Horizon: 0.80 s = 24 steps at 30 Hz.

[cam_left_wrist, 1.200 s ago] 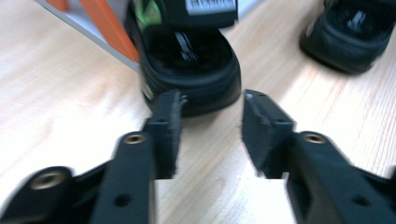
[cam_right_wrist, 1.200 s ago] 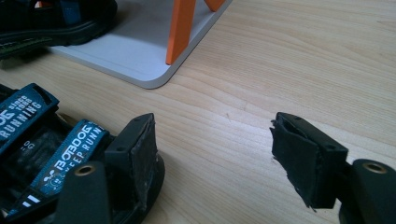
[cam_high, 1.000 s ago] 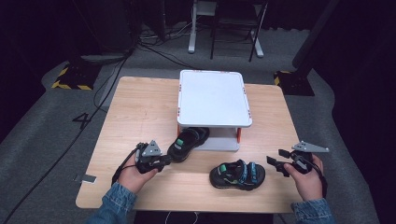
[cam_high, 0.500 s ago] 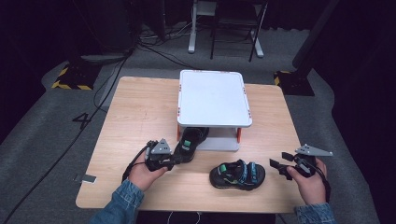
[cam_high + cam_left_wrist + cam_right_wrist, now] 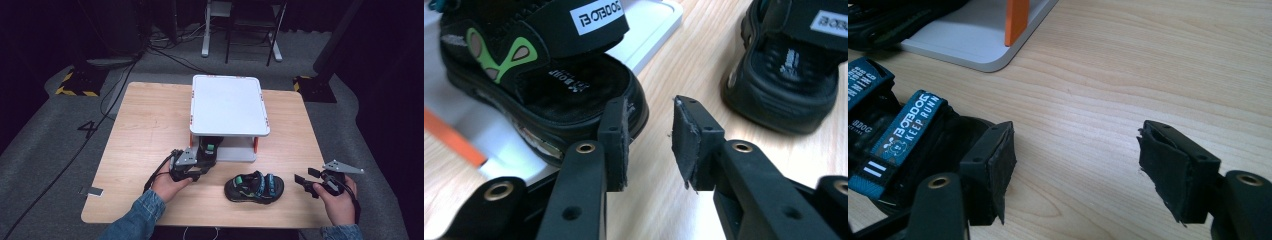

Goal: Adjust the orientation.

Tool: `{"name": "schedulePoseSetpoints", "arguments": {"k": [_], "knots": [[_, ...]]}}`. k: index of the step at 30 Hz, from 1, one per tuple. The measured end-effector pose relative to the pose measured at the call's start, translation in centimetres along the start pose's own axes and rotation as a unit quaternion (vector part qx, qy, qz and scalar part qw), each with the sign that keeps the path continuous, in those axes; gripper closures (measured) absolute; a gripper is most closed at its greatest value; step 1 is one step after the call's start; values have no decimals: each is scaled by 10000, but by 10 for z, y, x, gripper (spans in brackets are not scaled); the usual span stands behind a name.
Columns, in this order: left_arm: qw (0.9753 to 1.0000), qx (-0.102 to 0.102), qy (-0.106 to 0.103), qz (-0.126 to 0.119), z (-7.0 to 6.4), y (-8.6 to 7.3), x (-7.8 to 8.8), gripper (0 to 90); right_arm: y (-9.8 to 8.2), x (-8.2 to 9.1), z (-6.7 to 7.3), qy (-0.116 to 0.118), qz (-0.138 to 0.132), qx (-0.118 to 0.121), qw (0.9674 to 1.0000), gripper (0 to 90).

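A black sandal with green marks [image 5: 210, 146] [image 5: 549, 75] lies on the lower shelf of a white two-tier rack [image 5: 227, 105], heel toward me. My left gripper [image 5: 206, 159] [image 5: 649, 135] is just behind that heel. Its jaws have just been opening, and only bare table shows between the pads. A second black sandal with blue straps [image 5: 254, 186] [image 5: 789, 65] [image 5: 903, 135] lies on the wooden table in front of the rack. To its right, my right gripper [image 5: 305, 184] [image 5: 1075, 165] is open and empty, with the sandal just beyond its left jaw.
The rack's white base [image 5: 973, 35] and an orange post [image 5: 1015, 20] stand close ahead of the right gripper. The wooden table [image 5: 150, 125] is bare to the rack's left. Cables and chair legs [image 5: 240, 30] lie on the floor beyond.
My left hand moved right and forward, pushing the green-marked sandal in under the rack's top shelf, and its jaws have parted from the heel. The right hand has stayed put.
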<state>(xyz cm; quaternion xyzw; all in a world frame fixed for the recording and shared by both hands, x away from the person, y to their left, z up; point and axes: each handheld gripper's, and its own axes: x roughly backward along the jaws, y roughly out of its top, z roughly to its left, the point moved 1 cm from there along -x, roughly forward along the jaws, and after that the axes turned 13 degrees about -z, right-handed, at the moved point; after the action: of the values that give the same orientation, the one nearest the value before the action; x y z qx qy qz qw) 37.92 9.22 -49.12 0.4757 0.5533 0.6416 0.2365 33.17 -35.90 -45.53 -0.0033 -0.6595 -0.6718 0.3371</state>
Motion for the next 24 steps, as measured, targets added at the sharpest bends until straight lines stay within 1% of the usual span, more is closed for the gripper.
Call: {"name": "schedulePoseSetpoints", "arguments": {"k": [2, 3, 5, 6, 8, 11, 12, 14, 15, 16, 17, 20, 21, 22, 23, 24], "knots": [[9999, -12, -50, -91, 1, -1, -4, 637, -1, 1, 0, -19, -1, -2, 10000, 317], [9999, 42, -71, -126, 2, -1, -6, 637, -1, 0, 0, -28, -3, 0, 10000, 317], [9998, 71, -77, -160, 5, -1, -8, 642, 0, -1, 1, -29, -5, 10, 10000, 318], [9998, 95, -65, -178, 5, -1, -9, 645, 0, -2, 1, -10, 14, 35, 10000, 318], [9997, 80, -38, -223, 8, -1, -13, 644, 0, -5, 3, 18, 46, 53, 10000, 318], [9998, 47, -12, -212, 12, 1, -21, 635, -1, -7, 5, 34, 81, 53, 9999, 318], [9998, 42, 42, -187, 14, 2, -25, 634, -1, -8, 5, 54, 96, 90, 9999, 318], [9998, -45, 136, -104, 17, 3, -31, 638, -2, -9, 5, 56, 117, 70, 9999, 318], [9997, -99, 163, -117, 20, 3, -34, 638, -2, -9, 5, 56, 117, 70, 9999, 318], [9997, -102, 192, -136, 22, 4, -37, 638, -2, -9, 5, 58, 118, 76, 9999, 318], [9996, -48, 224, -165, 24, 5, -40, 642, -2, -8, 5, 61, 108, 88, 9999, 317], [9991, -163, 346, -165, 30, 7, -44, 626, -3, -7, 4, 43, 99, 70, 9999, 318], [9986, -229, 461, -158, 32, 8, -46, 615, -4, -7, 4, 47, 97, 68, 9999, 317], [9980, -242, 563, -163, 33, 8, -47, 587, -4, -6, 4, 34, 118, 30, 9999, 318], [9969, -290, 707, -186, 36, 8, -49, 567, -5, -6, 3, 21, 112, 29, 9999, 318], [9967, -296, 730, -181, 38, 9, -50, 531, -6, -5, 3, 18, 104, 34, 9999, 318]]}}
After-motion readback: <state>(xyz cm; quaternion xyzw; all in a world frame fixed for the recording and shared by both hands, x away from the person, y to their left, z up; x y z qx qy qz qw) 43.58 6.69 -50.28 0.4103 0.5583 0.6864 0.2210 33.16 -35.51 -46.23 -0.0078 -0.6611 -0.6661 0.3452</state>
